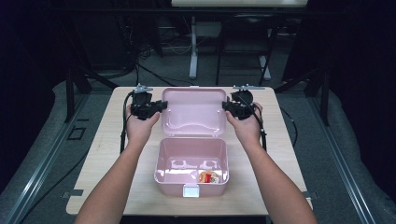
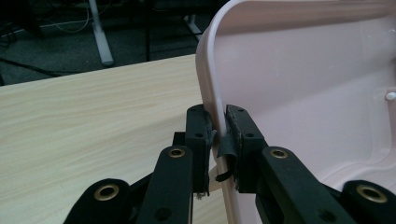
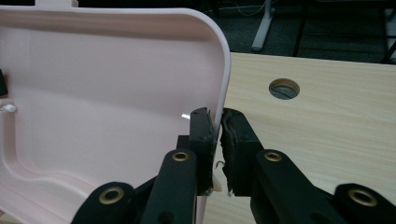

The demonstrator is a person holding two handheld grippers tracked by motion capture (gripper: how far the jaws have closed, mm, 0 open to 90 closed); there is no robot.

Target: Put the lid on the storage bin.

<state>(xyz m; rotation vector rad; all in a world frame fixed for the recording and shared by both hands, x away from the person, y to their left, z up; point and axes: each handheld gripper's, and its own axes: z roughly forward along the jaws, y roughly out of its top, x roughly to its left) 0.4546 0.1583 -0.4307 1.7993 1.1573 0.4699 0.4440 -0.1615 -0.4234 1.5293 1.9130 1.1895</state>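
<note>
A pink plastic box [image 1: 191,161] stands open on the wooden table, its lid [image 1: 193,112] swung back behind it. Small yellow and red items [image 1: 209,177] lie in the box's front right corner. My left gripper [image 1: 161,106] is shut on the lid's left edge; in the left gripper view both jaws pinch the thin pink rim [image 2: 218,112]. My right gripper [image 1: 227,107] is shut on the lid's right edge, and the right gripper view shows its jaws clamped on the rim [image 3: 223,88]. A hand holds each gripper.
A white latch [image 1: 190,191] sits at the box's front wall. The table [image 1: 105,154] has a round cable hole [image 3: 284,88] to the right of the lid. Beyond the far edge stand desk legs [image 1: 193,46] and cables on a dark floor.
</note>
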